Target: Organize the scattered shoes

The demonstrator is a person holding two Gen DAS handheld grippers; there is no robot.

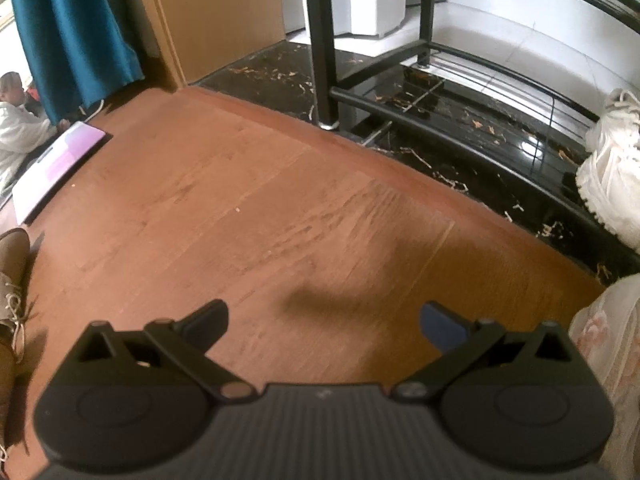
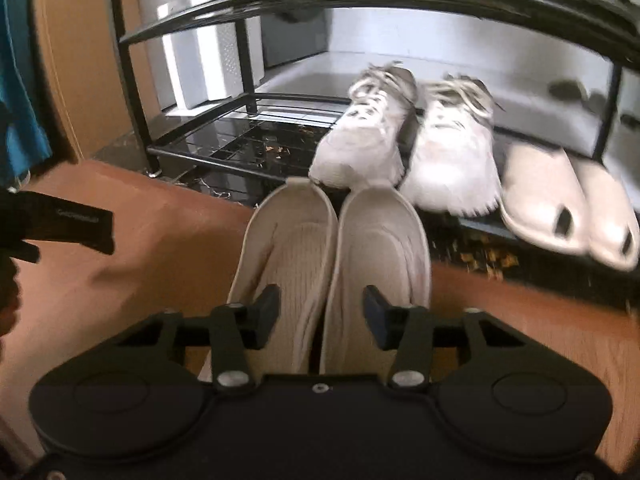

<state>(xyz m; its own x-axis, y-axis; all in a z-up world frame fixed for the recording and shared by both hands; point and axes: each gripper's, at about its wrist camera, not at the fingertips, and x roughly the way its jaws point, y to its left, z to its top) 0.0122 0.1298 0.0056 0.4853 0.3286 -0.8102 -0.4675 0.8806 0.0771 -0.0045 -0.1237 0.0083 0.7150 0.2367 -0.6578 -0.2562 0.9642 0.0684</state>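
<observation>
A pair of beige slip-on shoes (image 2: pixel 336 248) lies side by side on the wooden floor (image 2: pixel 160 248), toes against the black shoe rack (image 2: pixel 224 152). My right gripper (image 2: pixel 322 312) has one finger inside each shoe and is shut on the two inner walls pinched together; the heels are hidden under its body. My left gripper (image 1: pixel 324 320) hangs open over bare floor (image 1: pixel 240 200) with nothing between its fingers. A brown suede lace-up shoe (image 1: pixel 12 276) lies at the left edge of the left wrist view.
Two white sneakers (image 2: pixel 368 140) and pale clogs (image 2: pixel 560 200) sit on the rack's lowest shelf; its left part is bare wire. One sneaker (image 1: pixel 612 168) shows at the right. A white and pink flat box (image 1: pixel 60 160), a blue curtain (image 1: pixel 72 28) and a seated person (image 1: pixel 16 128) are far left.
</observation>
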